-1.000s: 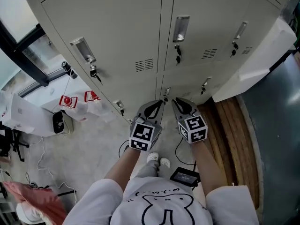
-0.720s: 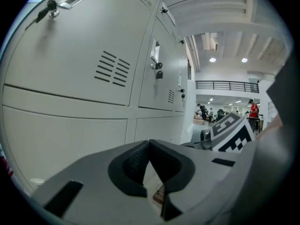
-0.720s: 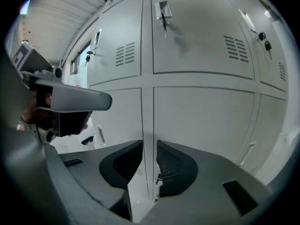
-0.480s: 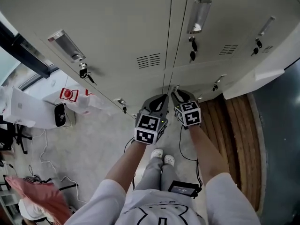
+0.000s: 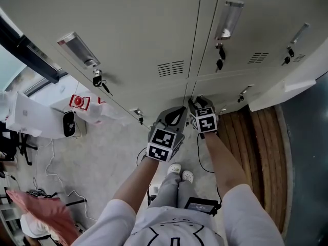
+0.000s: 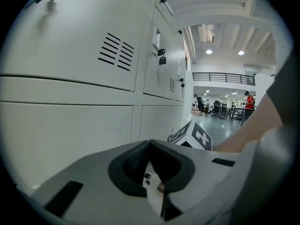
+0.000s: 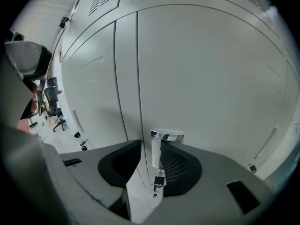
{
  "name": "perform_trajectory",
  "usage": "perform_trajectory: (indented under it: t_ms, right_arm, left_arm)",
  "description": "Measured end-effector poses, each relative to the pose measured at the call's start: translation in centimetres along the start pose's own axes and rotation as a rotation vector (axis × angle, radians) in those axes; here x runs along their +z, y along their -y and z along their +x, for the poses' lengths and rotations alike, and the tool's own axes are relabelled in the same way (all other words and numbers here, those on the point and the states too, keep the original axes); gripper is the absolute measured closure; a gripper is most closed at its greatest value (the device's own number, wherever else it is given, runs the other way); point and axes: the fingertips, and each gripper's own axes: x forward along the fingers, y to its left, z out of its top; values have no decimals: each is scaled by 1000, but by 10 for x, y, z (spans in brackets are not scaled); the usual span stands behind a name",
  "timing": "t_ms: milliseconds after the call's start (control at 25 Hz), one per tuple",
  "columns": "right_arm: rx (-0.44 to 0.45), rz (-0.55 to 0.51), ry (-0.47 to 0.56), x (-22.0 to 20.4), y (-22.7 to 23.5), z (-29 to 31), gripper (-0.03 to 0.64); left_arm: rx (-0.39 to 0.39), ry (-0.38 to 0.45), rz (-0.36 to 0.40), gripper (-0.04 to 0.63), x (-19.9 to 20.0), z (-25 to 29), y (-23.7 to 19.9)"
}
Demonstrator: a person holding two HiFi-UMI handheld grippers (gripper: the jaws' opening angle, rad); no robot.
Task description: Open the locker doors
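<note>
the bank of pale grey lockers (image 5: 128, 29) fills the top of the head view, and every door in sight is closed. the right gripper (image 5: 198, 103) is low against the bottom row, at the seam where two lower doors meet. in the right gripper view its jaws are spread and have just been opening; the chrome handle (image 7: 156, 153) of the lower door (image 7: 211, 78) stands upright between them, just beside the ribbed pad on the right and clear of the pad on the left. whether that nearer pad touches the handle cannot be told. a small key (image 7: 158, 179) hangs under the handle

the left gripper (image 5: 177, 115) hangs just beside the right one, a little further out from the locker face. in the left gripper view (image 6: 149, 144) its tips are pressed together with nothing between them, and the right gripper's marker cube (image 6: 194, 137) shows beyond

on the upper row, each door carries a chrome handle near its edge with a key (image 5: 97, 79) below, and vent slots (image 5: 171, 68) sit at the lower corner of the left upper door. on the floor (image 5: 102, 158) by the lockers' left end lies a red-and-white bag (image 5: 79, 102). the person's shoes (image 5: 180, 172) stand below the grippers
</note>
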Motion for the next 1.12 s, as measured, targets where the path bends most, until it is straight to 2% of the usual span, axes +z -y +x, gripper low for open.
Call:
perform_trajectory:
  t_ms: [240, 640, 1120]
  right_arm:
    - [-30, 38, -3, -13, -1, -23, 503]
    - [-6, -45, -74, -55, -2, -82, 512]
    - [-15, -39, -132, -99, 25, -148, 509]
  left_arm:
    - [1, -8, -9, 595, -2, -4, 11]
    - [-37, -34, -13, 595, -8, -2, 54]
    - [-95, -49, 13, 595, 3, 14, 109]
